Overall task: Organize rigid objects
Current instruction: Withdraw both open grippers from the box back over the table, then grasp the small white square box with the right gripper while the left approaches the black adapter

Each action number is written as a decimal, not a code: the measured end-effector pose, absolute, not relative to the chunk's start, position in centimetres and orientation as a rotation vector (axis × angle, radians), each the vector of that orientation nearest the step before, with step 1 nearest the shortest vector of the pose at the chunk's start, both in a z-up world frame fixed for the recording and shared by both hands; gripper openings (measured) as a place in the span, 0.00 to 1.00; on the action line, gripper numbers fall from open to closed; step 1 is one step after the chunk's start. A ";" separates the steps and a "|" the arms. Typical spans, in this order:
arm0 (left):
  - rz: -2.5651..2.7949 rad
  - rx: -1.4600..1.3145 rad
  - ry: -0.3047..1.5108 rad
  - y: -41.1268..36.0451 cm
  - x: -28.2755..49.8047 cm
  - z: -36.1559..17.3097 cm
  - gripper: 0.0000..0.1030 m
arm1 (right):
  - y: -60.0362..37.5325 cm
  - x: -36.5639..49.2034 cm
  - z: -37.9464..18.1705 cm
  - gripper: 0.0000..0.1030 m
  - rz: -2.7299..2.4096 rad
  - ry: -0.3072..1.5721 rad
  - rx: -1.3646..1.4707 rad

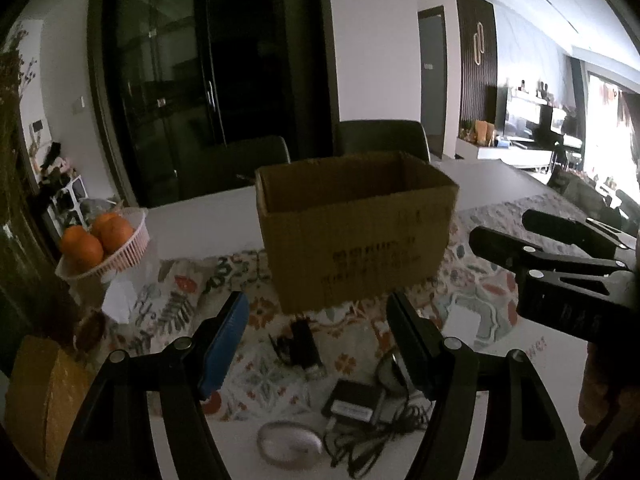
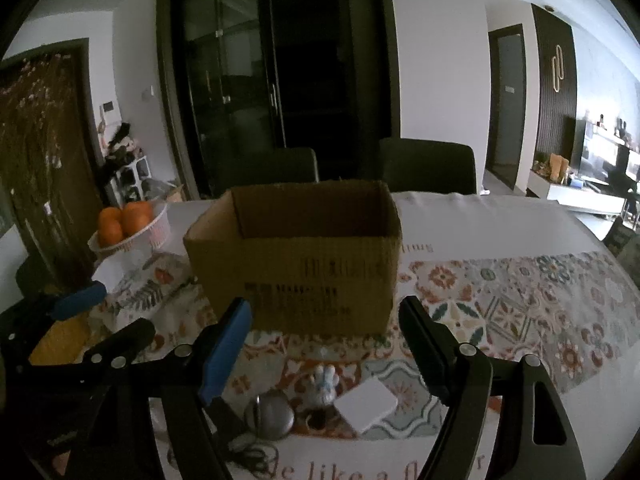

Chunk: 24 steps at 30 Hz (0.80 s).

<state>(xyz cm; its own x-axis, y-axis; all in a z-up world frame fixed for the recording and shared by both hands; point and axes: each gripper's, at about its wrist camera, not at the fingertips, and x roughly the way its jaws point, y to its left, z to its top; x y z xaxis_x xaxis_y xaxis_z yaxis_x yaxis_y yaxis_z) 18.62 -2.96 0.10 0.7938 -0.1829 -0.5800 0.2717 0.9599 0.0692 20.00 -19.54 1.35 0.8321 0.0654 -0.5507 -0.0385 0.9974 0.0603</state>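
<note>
The white mouse [image 1: 289,445] and black adapter [image 1: 352,402] lie loose before the empty, spread-jawed left gripper [image 1: 316,344] and right gripper [image 2: 324,354]; collection appears not yet begun, so the next move calls for gripping one item for the empty cardboard box [image 1: 354,228].

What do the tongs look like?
Both tongs are black plastic with long flat fingers and round silver screws at the joints. On the left tongs and the right tongs, one finger has a blue pad and the other is all black. No cables or sleeves show.
</note>
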 end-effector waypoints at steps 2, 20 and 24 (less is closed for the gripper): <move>-0.249 0.145 0.619 -3.0 18.0 -0.4 0.69 | -19.7 19.4 0.8 0.75 0.051 0.588 0.048; -0.322 0.143 0.767 -3.5 16.1 -5.6 0.69 | -20.0 16.0 -4.0 0.80 0.024 0.657 0.064; -0.344 0.148 0.816 -3.8 16.5 -7.0 0.69 | -20.4 16.3 -5.6 0.81 0.018 0.702 0.085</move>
<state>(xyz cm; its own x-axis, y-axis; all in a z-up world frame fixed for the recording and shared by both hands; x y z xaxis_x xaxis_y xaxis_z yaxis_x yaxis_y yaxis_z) 16.53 -3.82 -6.95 0.6336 -0.2435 -0.7344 0.3564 0.9343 -0.0024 16.30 -20.36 -5.58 0.7636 0.0451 -0.6442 0.0125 0.9963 0.0845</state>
